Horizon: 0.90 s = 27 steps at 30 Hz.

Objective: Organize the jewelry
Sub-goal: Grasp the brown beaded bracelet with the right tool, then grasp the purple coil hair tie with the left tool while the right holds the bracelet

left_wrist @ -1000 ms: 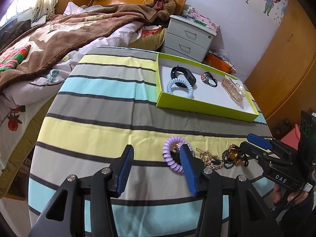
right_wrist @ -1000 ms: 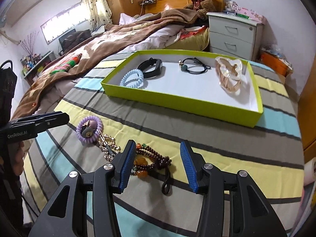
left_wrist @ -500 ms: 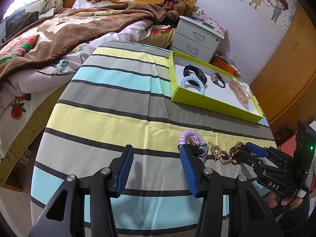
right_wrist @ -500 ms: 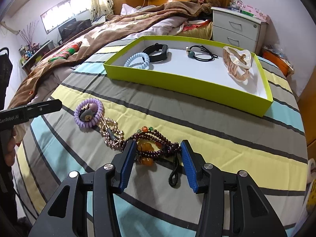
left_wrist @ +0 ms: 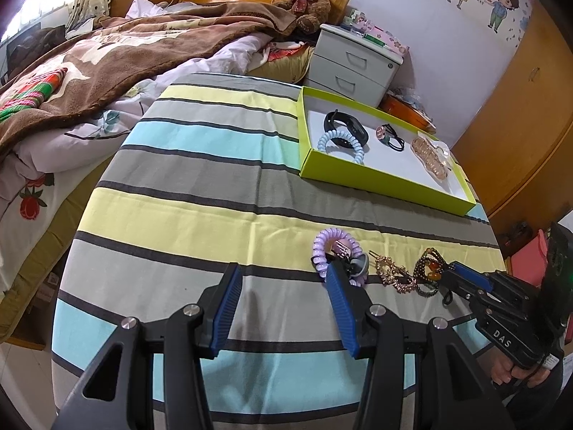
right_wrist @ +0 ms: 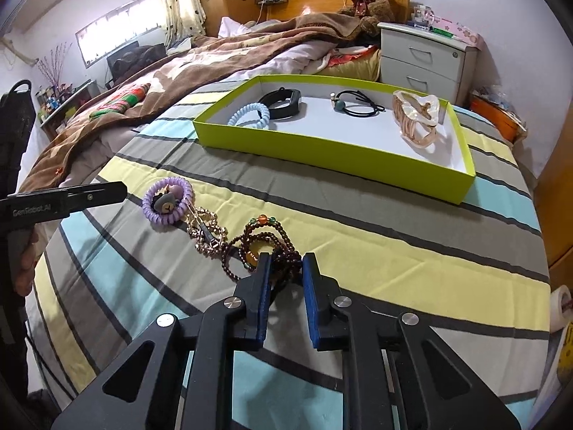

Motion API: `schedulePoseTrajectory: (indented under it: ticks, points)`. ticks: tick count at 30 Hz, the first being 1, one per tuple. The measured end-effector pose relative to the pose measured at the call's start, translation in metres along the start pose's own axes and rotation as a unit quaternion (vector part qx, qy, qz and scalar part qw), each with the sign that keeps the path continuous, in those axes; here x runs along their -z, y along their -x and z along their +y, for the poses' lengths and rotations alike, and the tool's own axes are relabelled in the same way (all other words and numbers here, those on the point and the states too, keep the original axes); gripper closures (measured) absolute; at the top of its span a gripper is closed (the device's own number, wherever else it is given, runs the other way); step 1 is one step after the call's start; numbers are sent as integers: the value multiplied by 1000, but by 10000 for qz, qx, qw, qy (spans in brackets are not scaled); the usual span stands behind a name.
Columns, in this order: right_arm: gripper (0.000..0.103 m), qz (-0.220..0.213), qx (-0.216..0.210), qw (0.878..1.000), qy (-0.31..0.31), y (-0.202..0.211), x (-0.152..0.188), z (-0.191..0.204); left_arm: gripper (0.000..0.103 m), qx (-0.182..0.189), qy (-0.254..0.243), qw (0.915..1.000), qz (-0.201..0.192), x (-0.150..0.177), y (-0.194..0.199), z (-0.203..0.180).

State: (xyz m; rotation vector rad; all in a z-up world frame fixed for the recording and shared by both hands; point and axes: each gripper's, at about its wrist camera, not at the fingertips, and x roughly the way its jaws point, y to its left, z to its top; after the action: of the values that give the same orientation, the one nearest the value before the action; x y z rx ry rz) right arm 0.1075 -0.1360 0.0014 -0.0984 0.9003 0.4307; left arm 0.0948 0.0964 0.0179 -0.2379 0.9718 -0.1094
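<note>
The right gripper points down at the striped tablecloth, and its jaws have just been closing. They now stand narrow, pinched on the dark beaded bracelet, whose strands bunch between the blue pads. The beads are brown-red with a few orange and green ones, and part of the loop lies slack on the cloth toward the left.

Touching that bracelet on its left is a gold chain piece, and beyond that lies a purple coil hair tie with a small grey charm inside its ring.

The left gripper hangs about half open over the cloth with nothing between its fingers; its right fingertip sits just in front of the purple coil in its own view.

Farther back on the table stands a lime-green tray with a white floor. Inside it, from left to right, are a pale blue coil hair tie, a black wristband just behind it, a black cord with a teal bead, and a beige hair claw near the right wall.

A bed with a brown blanket lies behind the table.
</note>
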Motion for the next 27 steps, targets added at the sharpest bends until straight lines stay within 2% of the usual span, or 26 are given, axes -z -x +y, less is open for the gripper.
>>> schedulePoseTrajectory:
  ticks: [7, 12, 21, 27]
  points:
    - [86, -322, 179, 9987, -362, 18, 7, -15, 52, 7, -23, 10000, 70, 1, -4, -5]
    - [86, -508, 486, 9952, -675, 31, 14, -31, 52, 77, 2, 9999, 150, 2, -9, -7]
    - [86, -774, 562, 9892, -1115, 49, 25, -46, 52, 205, -32, 9994, 268, 1, -19, -17]
    - [86, -833, 497, 9892, -1102, 51, 24, -43, 52, 218, -70, 9995, 232, -1, -19, -24]
